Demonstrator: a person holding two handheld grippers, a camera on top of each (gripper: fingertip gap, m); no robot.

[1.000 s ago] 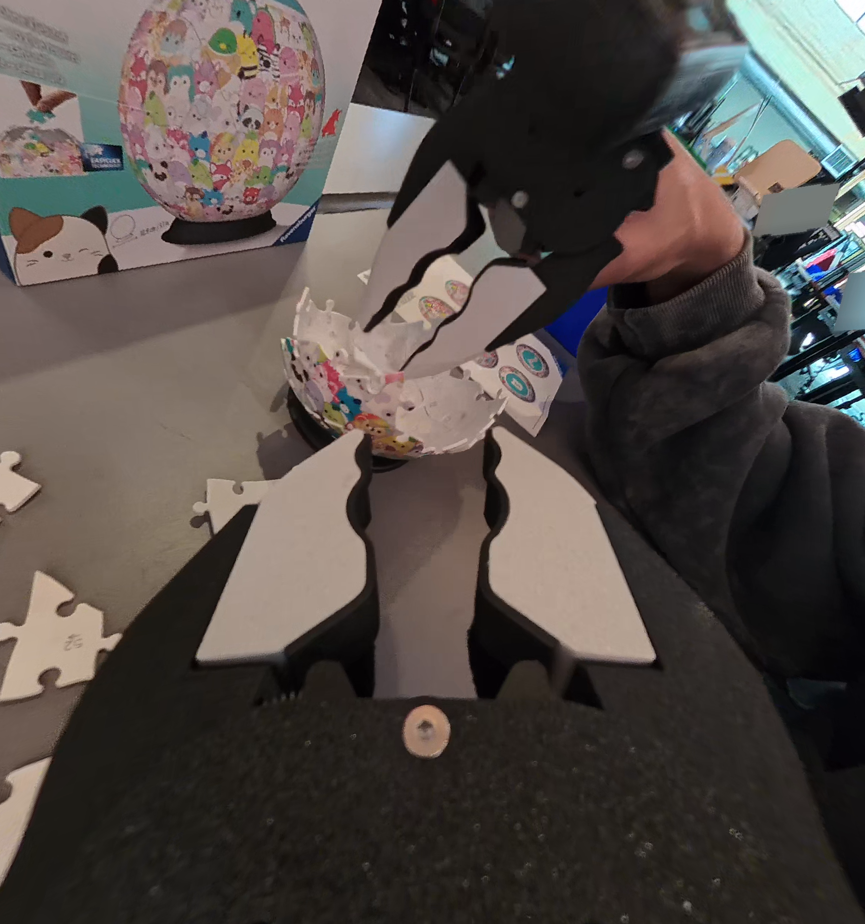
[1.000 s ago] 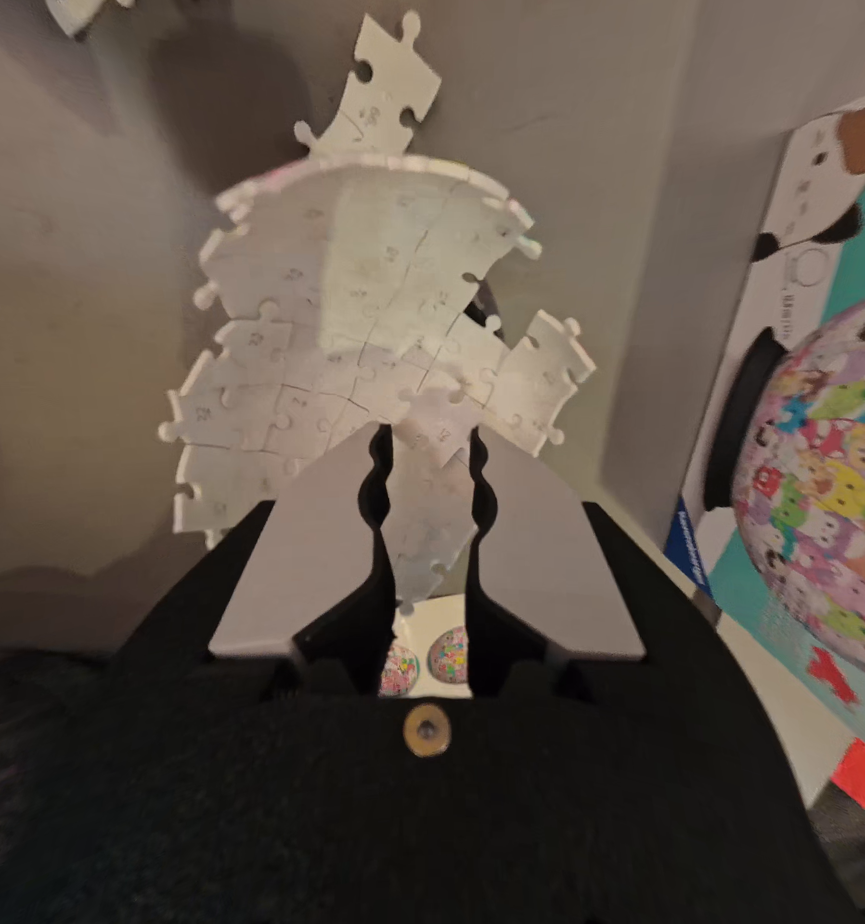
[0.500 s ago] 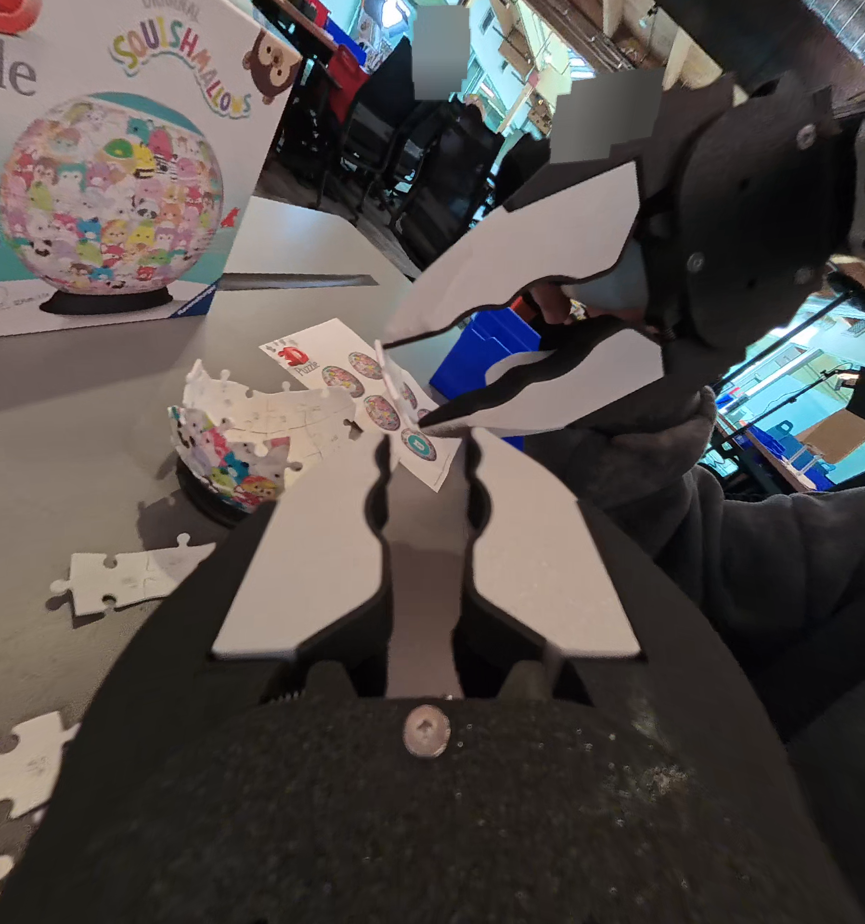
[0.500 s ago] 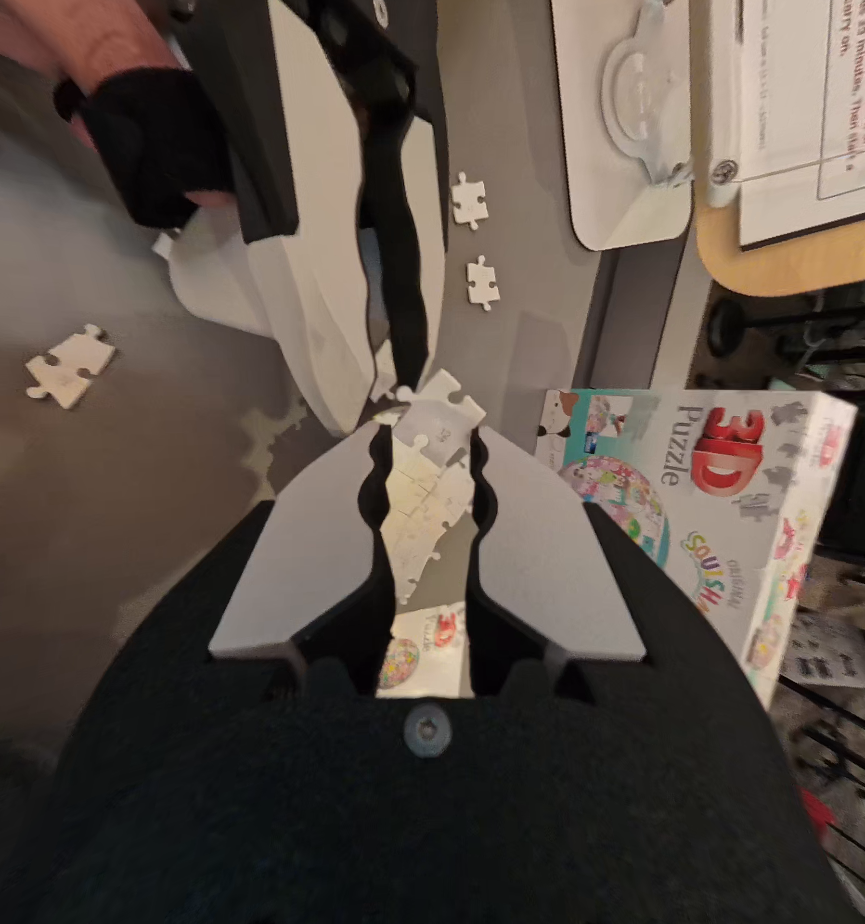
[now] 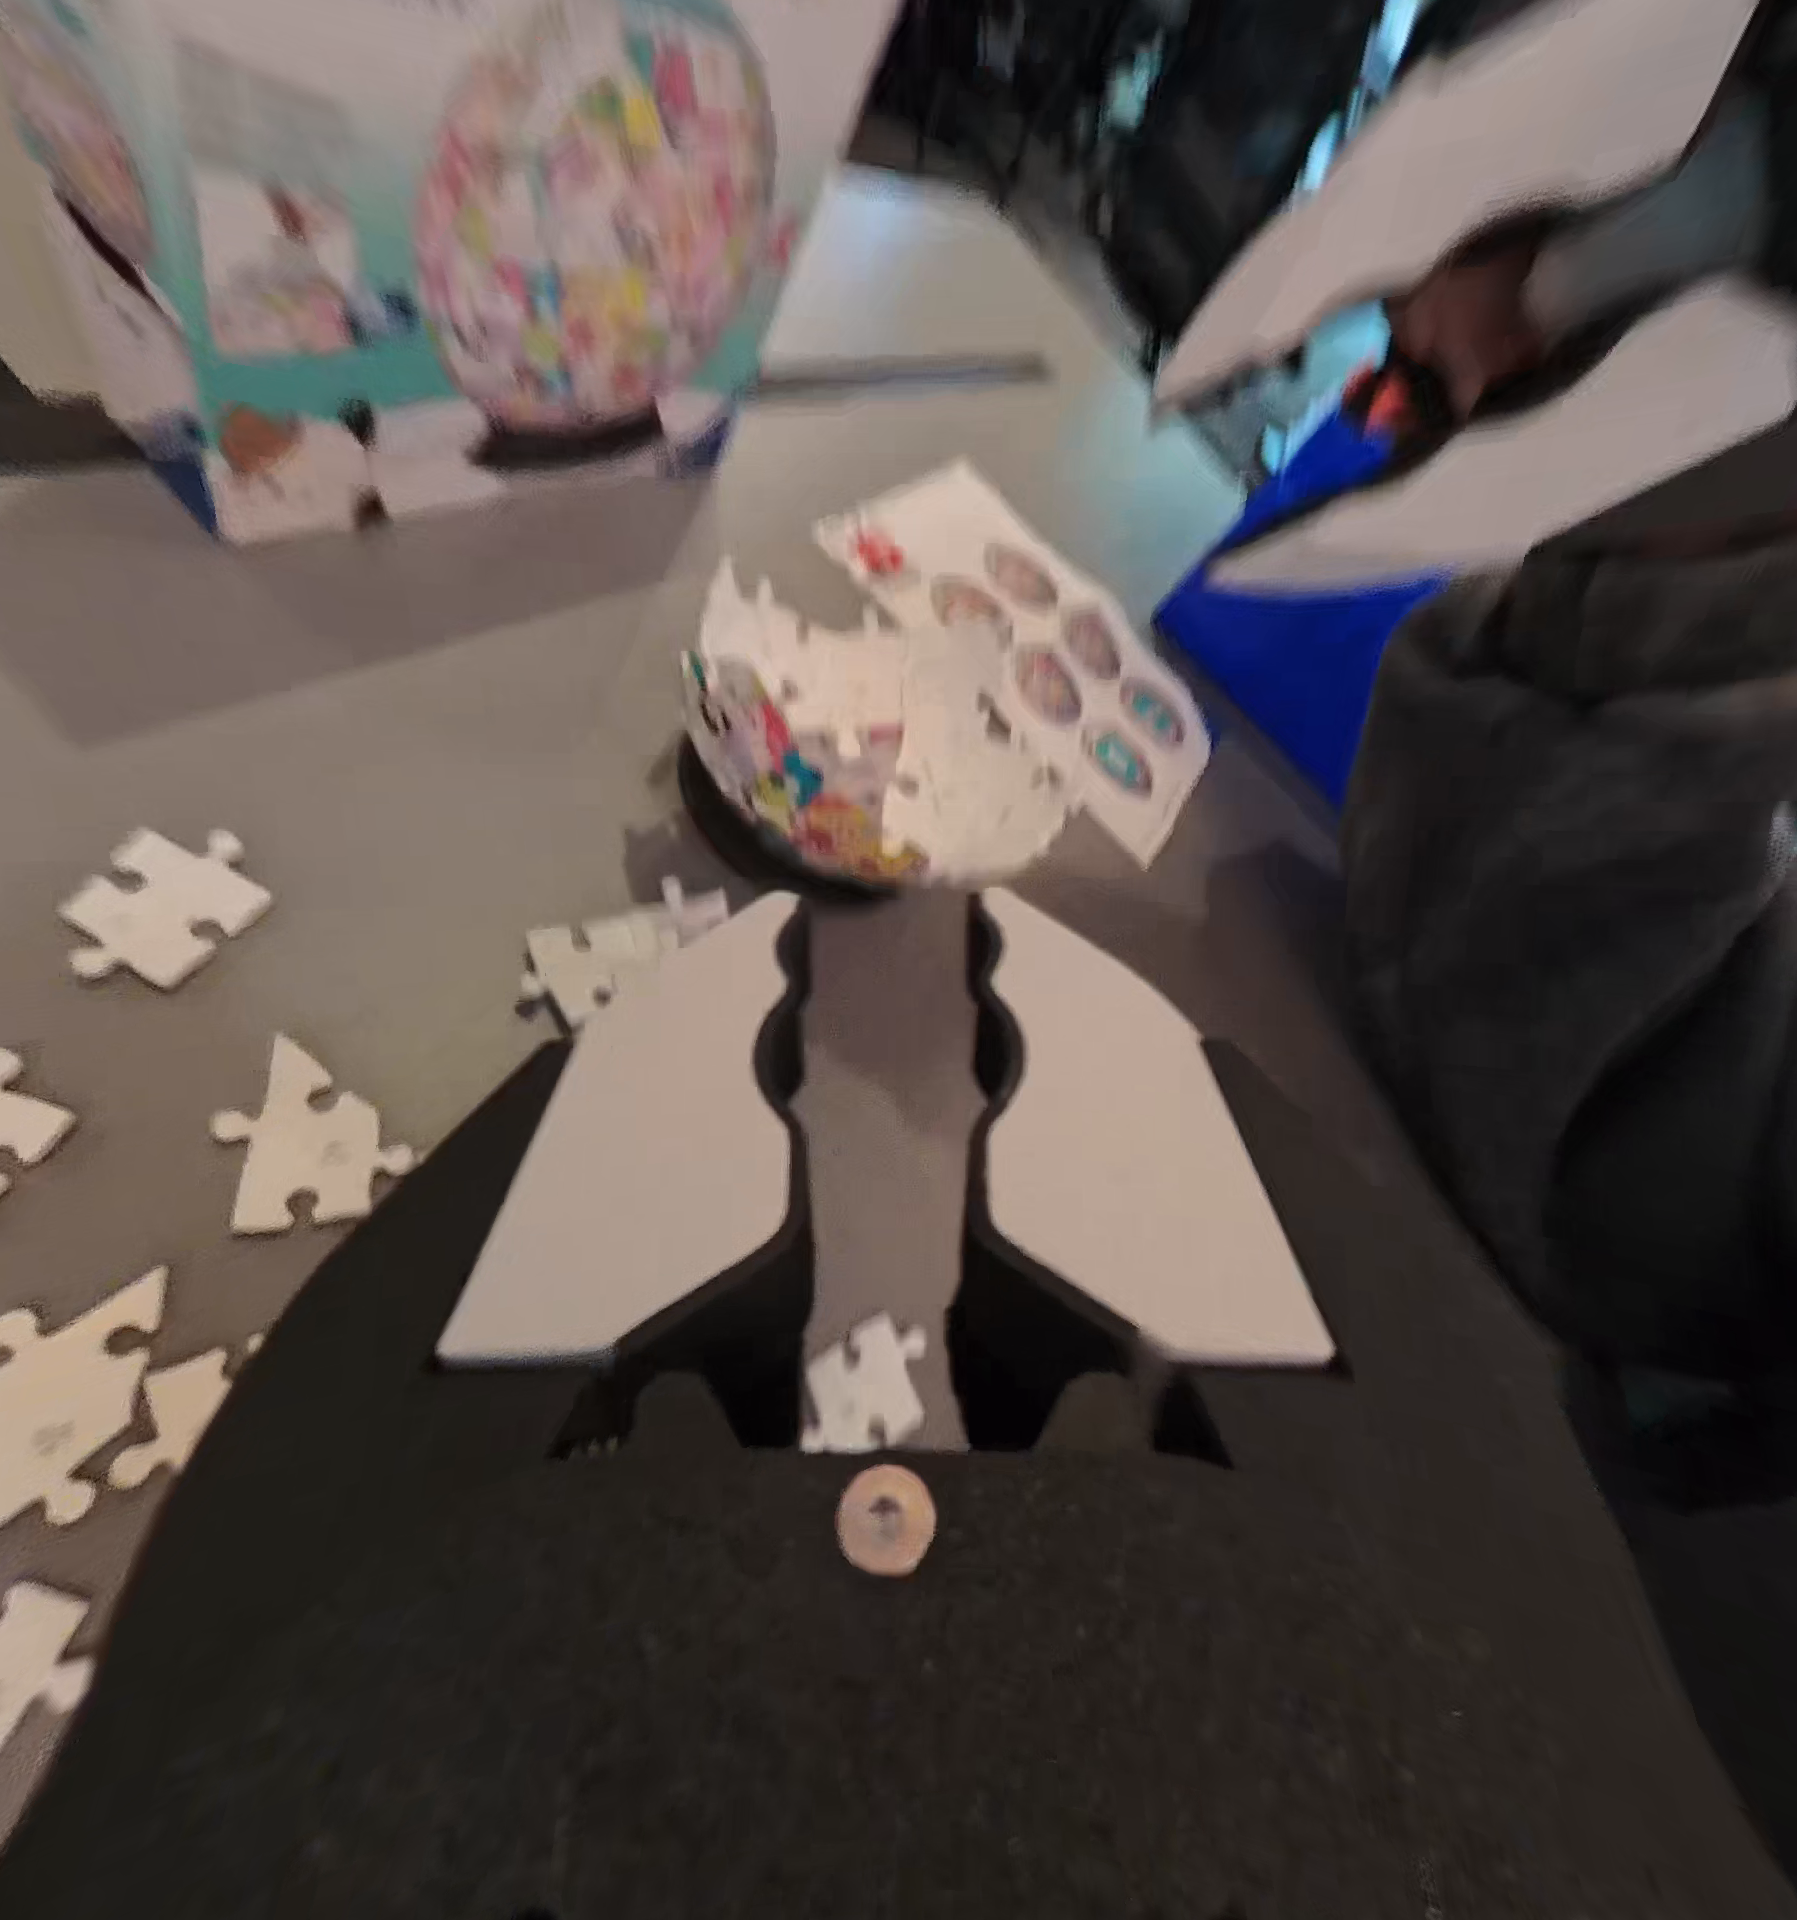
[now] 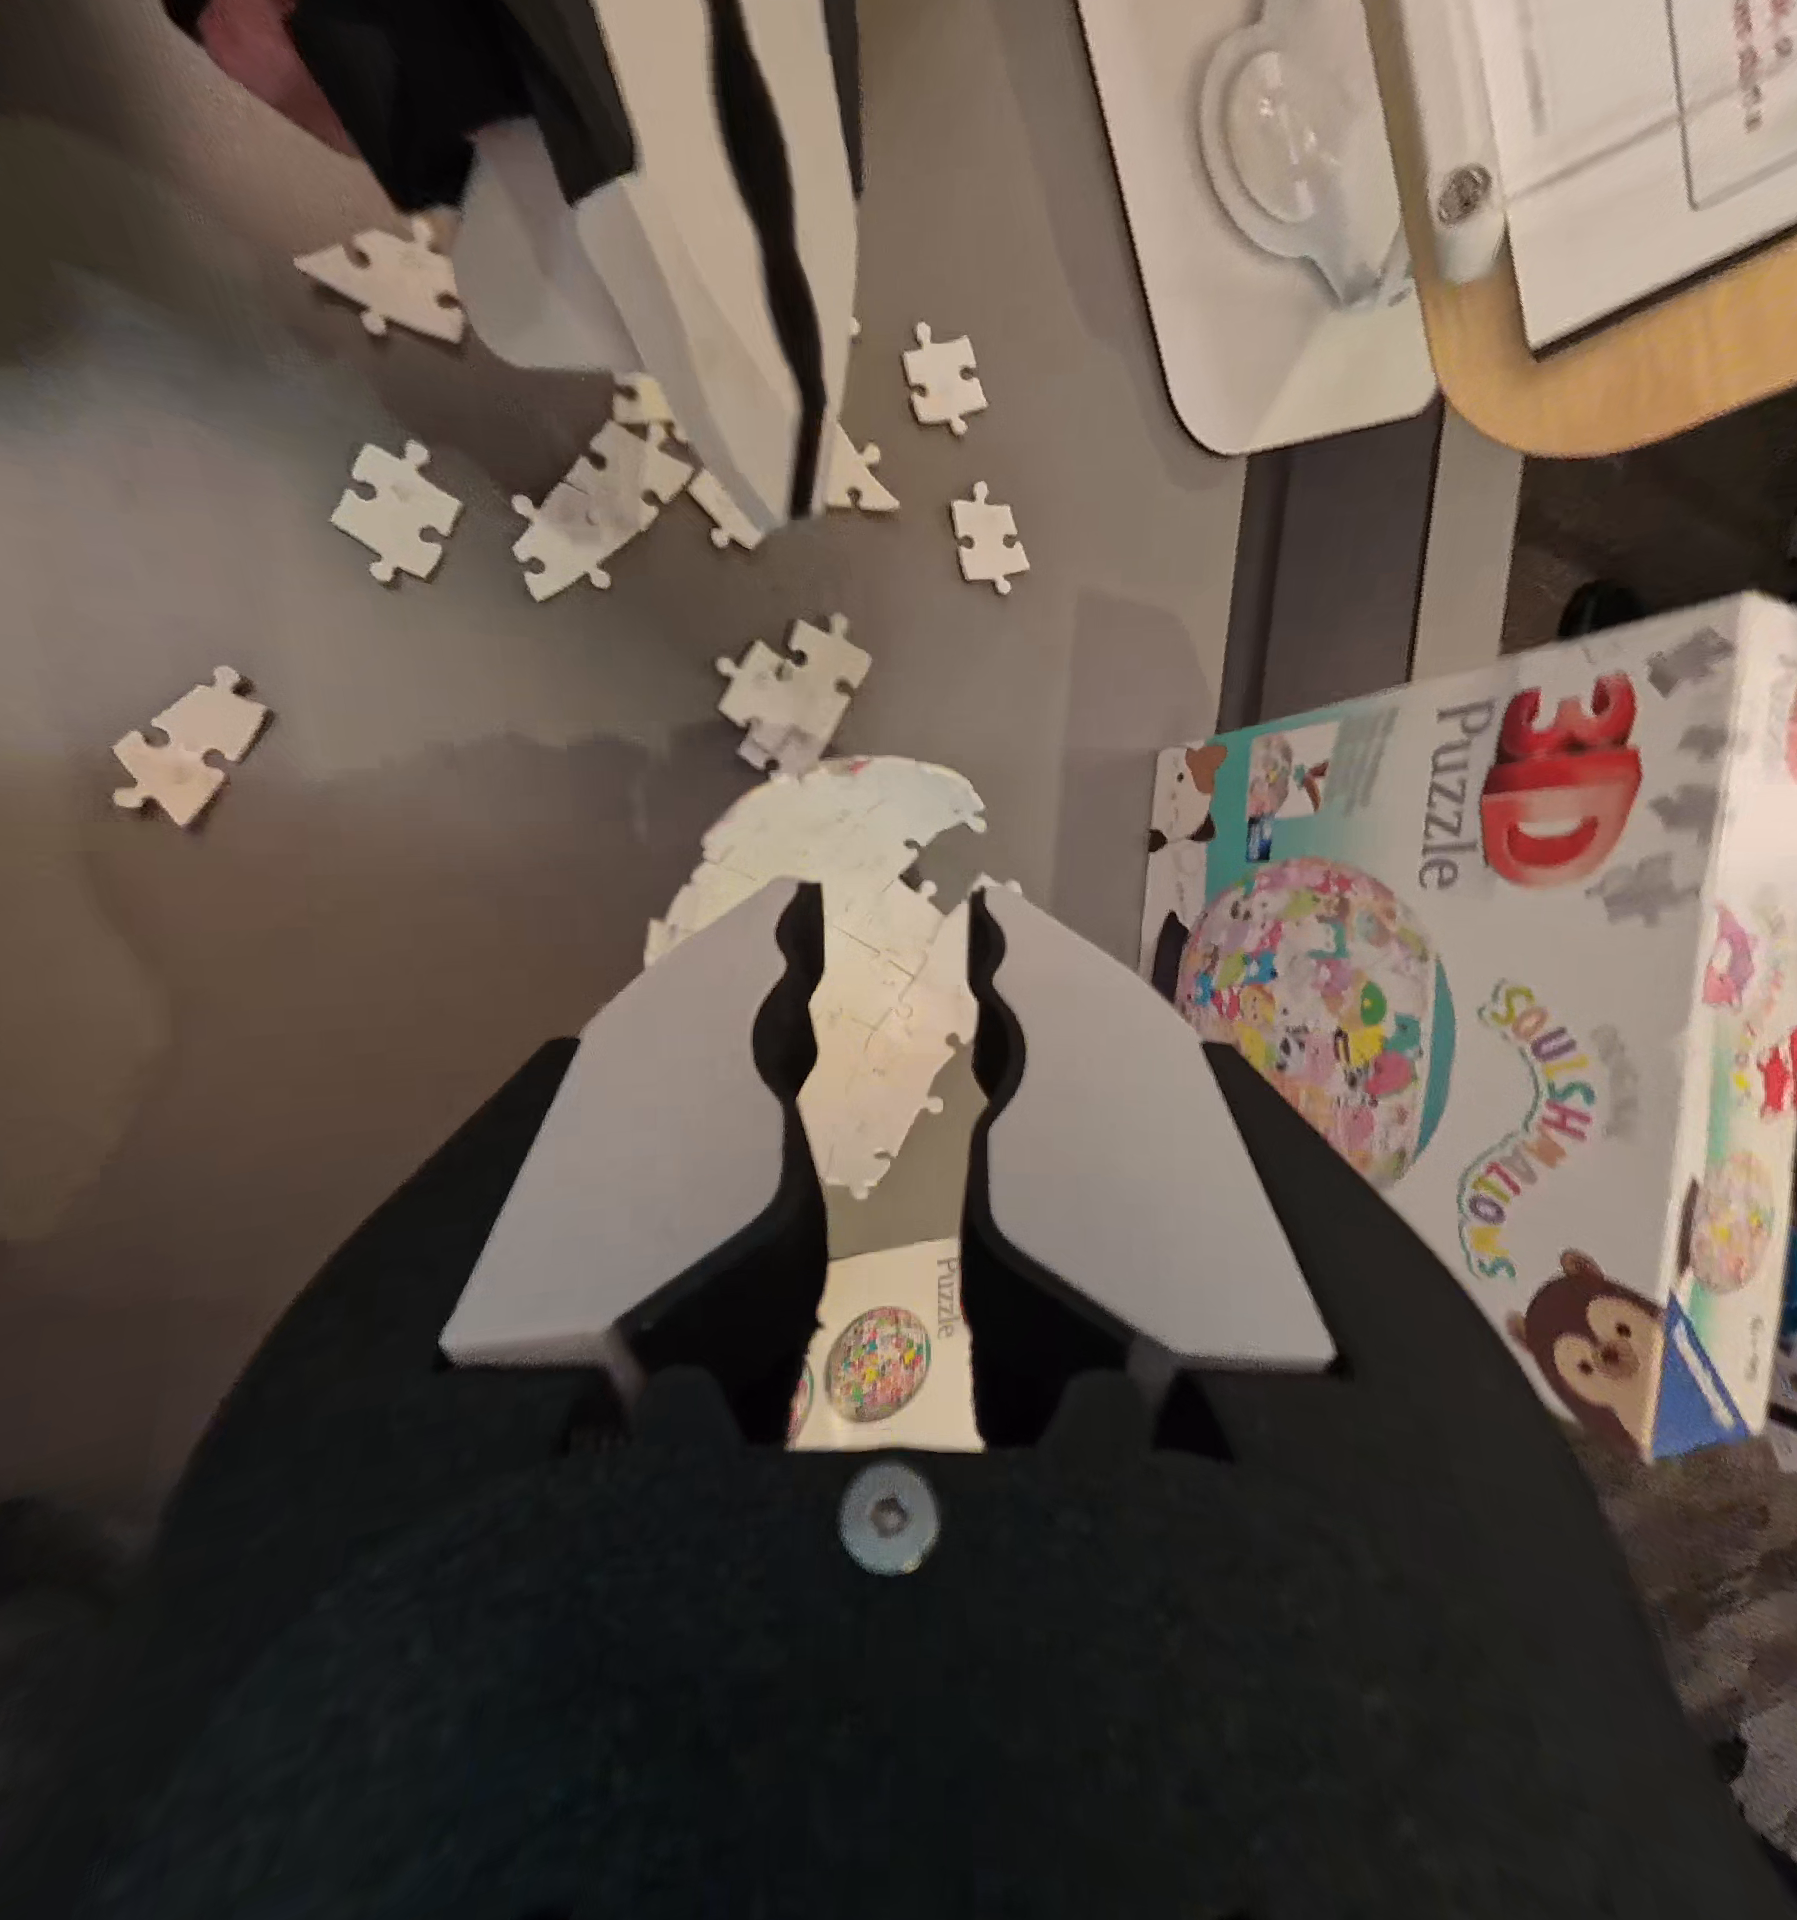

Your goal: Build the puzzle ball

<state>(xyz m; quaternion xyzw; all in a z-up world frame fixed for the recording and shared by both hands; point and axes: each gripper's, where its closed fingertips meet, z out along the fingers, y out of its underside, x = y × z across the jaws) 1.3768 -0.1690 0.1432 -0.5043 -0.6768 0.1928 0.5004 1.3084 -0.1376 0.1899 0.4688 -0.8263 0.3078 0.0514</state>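
the puzzle ball point(image 5: 852, 769) is maybe a third built: a jagged lower bowl of joined pieces sits on its dark stand point(image 5: 738, 842), just ahead of the left claw point(image 5: 886, 914) tips. plenty is left, i'd judge. loose pieces point(image 6: 395, 511) lie white side up across the grey table point(image 5: 374, 727) off to that claw's left, and one small piece point(image 5: 863, 1392) shows far back between its fingers, lying on the table below as far as i can tell. the left claw is spread apart and holds nothing.

the right claw point(image 6: 889, 899) hangs above the bowl, looking down into it, with the puzzle box point(image 6: 1496, 997) to its right. its fingers stand apart with nothing between them.

half a second ago the right claw carried a curved strip of joined pieces; that strip is gone from its fingers now. the left claw has swung back toward the bowl, and both views are smeared with motion.
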